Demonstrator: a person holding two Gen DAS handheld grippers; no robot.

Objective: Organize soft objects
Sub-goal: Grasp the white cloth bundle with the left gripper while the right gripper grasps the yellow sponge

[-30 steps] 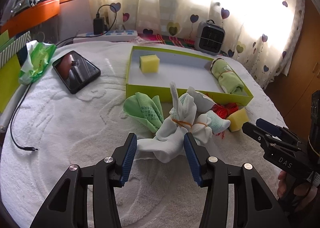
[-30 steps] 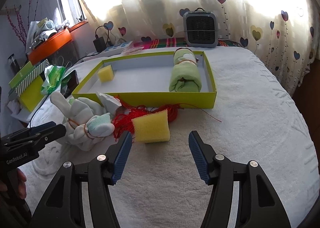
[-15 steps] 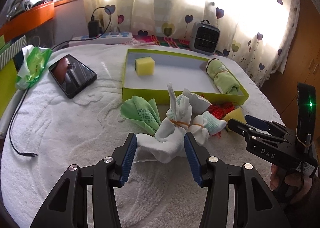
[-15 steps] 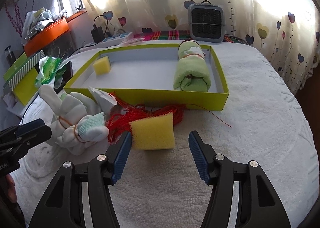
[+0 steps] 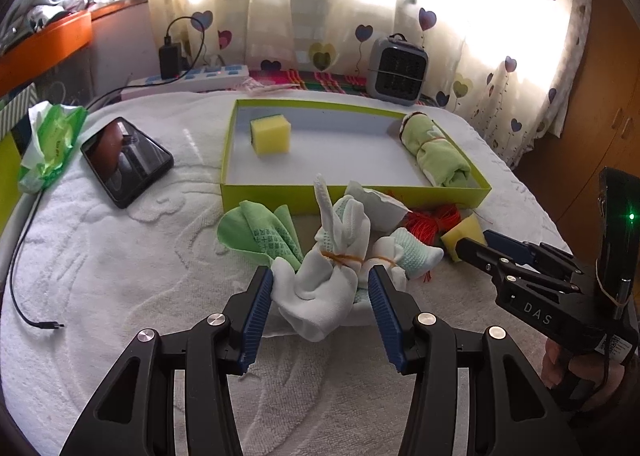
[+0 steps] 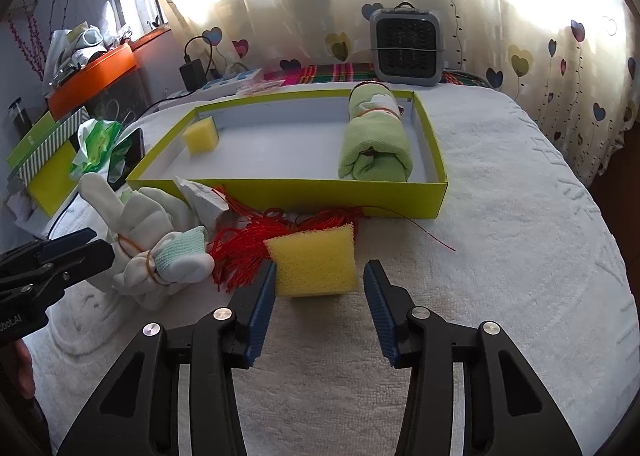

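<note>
A lime-green tray (image 5: 352,196) (image 6: 288,192) holds a yellow sponge (image 5: 270,133) (image 6: 201,135) and a rolled green towel (image 5: 436,150) (image 6: 376,144). In front of it lie a bundle of white gloves (image 5: 324,280) (image 6: 160,248), a green cloth (image 5: 260,234), red string (image 6: 256,240) and a second yellow sponge (image 6: 316,260) (image 5: 460,236). My left gripper (image 5: 320,300) is open with its fingers on either side of the glove bundle. My right gripper (image 6: 320,300) (image 5: 492,248) is open, its fingers on either side of the near sponge.
A black phone (image 5: 126,160), a green tissue pack (image 5: 50,144) and a loose cable (image 5: 24,296) lie at the left on the white towel-covered bed. A small grey heater (image 6: 406,44) and a power strip (image 5: 192,80) stand behind the tray.
Both grippers have moved forward. The left one now brackets the glove bundle and the right one now brackets the near sponge. Both stay open.
</note>
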